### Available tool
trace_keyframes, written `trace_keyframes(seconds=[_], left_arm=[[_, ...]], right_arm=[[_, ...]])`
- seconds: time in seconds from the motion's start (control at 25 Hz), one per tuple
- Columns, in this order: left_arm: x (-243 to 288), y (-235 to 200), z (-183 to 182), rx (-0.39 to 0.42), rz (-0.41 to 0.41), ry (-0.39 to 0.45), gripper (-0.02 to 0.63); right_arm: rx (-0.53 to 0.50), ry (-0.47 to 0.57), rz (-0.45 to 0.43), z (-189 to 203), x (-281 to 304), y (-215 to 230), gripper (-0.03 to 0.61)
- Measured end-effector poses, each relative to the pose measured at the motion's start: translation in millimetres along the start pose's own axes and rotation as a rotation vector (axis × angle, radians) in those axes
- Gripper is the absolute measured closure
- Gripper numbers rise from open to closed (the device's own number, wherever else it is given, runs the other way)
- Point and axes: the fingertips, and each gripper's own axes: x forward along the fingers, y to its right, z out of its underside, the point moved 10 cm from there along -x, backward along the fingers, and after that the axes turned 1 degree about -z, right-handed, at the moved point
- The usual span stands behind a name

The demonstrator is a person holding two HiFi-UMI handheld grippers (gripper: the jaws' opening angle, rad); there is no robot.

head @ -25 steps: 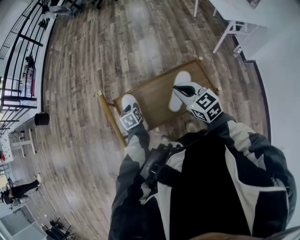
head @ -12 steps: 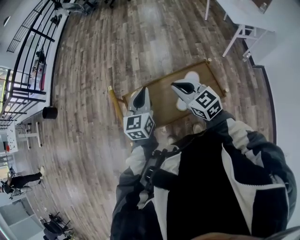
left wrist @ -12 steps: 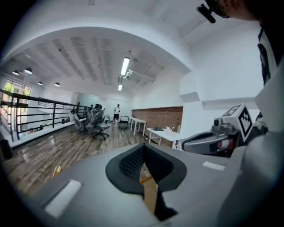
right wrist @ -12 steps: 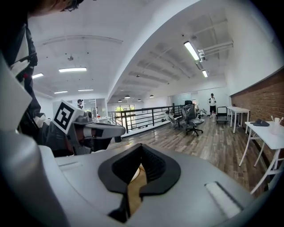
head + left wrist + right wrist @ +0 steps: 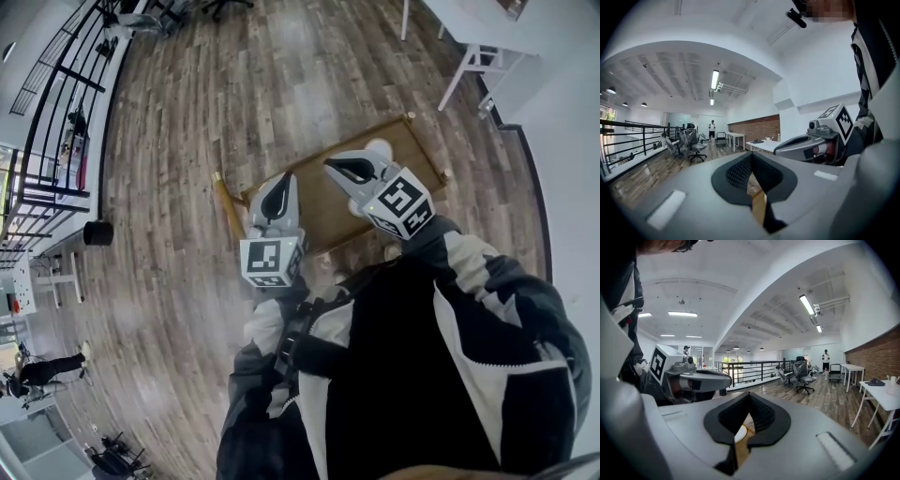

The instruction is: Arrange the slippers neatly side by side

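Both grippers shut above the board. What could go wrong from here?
1. The left gripper and right gripper, shut and empty, hide most of the wooden board; only part of one white slipper shows, so side-by-side alignment can't be checked.
2. That slipper seems close to the board's far edge; a nudge might push it off.

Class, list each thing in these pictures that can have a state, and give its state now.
Left grey two-jaw gripper: shut, empty.
Right grey two-jaw gripper: shut, empty.
Brown wooden board: flat on the plank floor.
White slipper: lying on the board, partly hidden by the right gripper.
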Motion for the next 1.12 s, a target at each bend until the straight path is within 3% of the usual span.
trace_keyframes(seconds=[0.2,0.48,0.6,1.0,1.12], left_arm=[[-5,-2,1,-0.006,0.010,0.002,0.595],[-3,-8,9,-0.059,-0.005,0.008,0.595],[-5,-12,13,-0.081,-0.024,0.008,0.595],[-2,-20,16,-0.116,-0.059,-0.007,0.595],[-2,-22,16,-0.116,-0.065,-0.016,0.595]], right_arm=[[0.016,-0.036,0.049,10,-1,2,0.574],[0.151,-0.223,0.192,70,0,35,0.571],[0.215,-0.308,0.241,98,3,46,0.480],[0.406,-0.558,0.383,185,0,87,0.372],[0.523,-0.604,0.430,208,-4,98,0.364]])
